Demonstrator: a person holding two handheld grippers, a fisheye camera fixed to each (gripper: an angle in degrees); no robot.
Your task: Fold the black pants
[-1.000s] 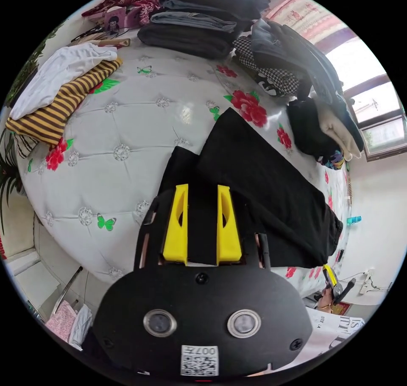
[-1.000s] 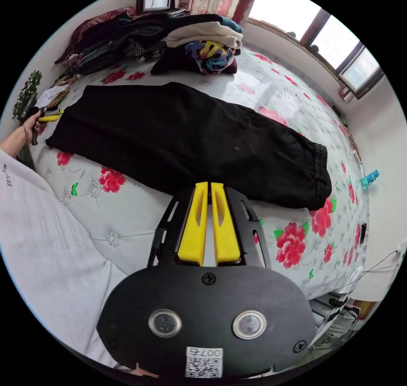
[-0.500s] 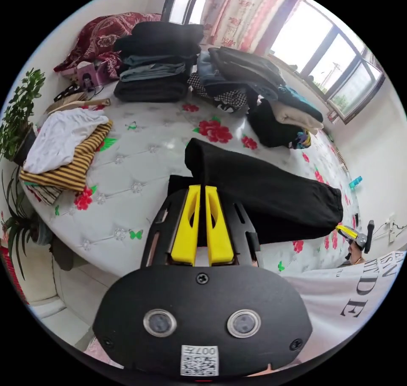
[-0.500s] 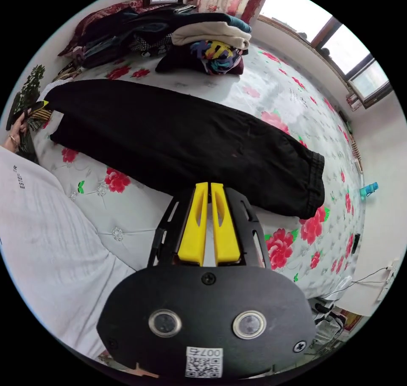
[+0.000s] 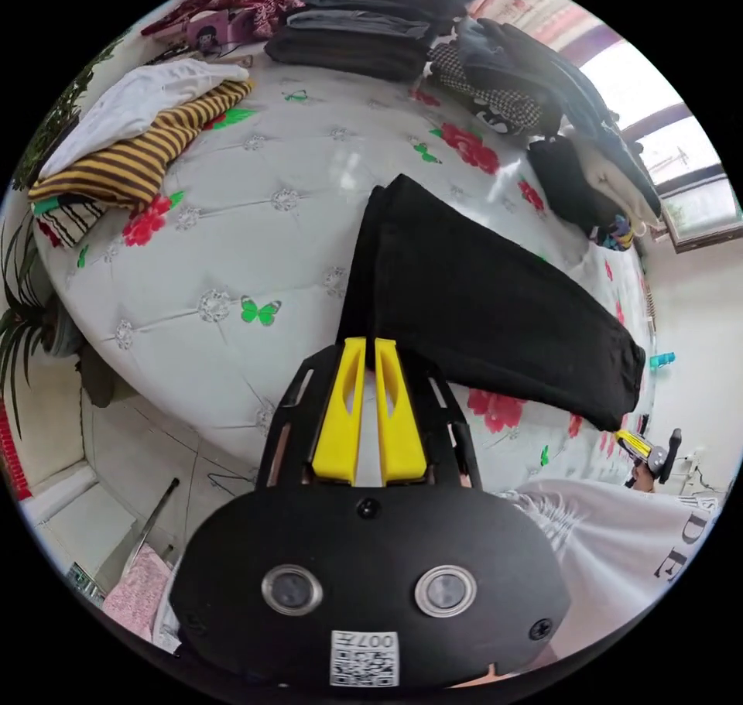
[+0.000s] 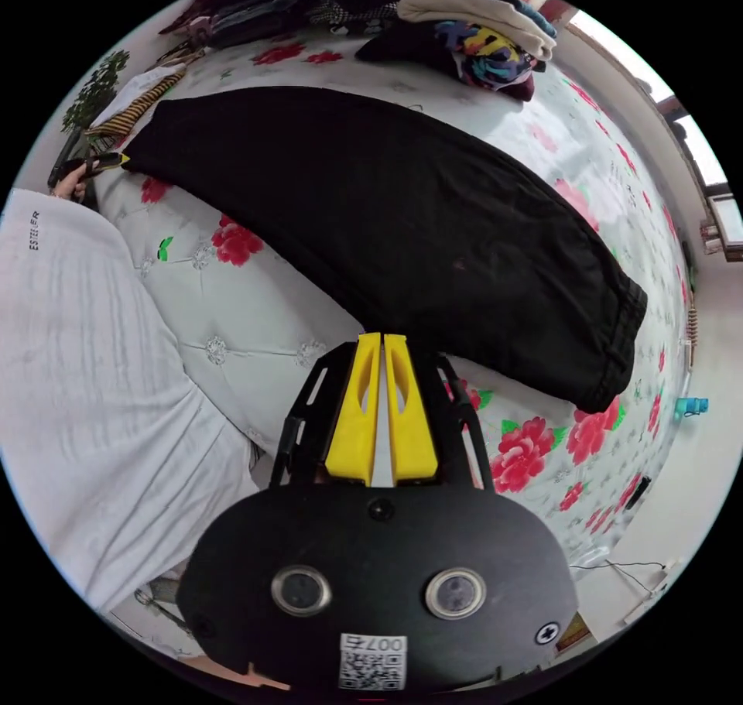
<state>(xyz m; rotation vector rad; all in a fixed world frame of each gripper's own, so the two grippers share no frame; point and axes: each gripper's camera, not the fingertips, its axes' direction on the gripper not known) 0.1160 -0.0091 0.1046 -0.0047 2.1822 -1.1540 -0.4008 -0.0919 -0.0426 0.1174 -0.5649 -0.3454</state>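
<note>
While the left gripper (image 5: 368, 353) sits with its yellow jaws drawn together right at the near corner of the black pants (image 5: 495, 302), we cannot tell in the left gripper view whether any cloth is pinched between them. A second ago those jaws stood apart with a strip of black fabric between them, and half a second ago they had closed and lifted one leg; now the pants lie flat as one long band on the flowered bed (image 5: 232, 256), running from our left gripper towards the cuff end near the bed's far edge. We judge that the lengthwise fold, one leg over the other, is done. Striped and white clothes (image 5: 131, 148) sit at the bed's left corner, and folded stacks (image 5: 364, 24) along its far side. In the right gripper view, the right gripper (image 6: 381, 349) has its jaws nearly touching, holding nothing we can see, its tips just at the pants' near edge, about midway along. From here we expect a crosswise fold comes next.
</note>
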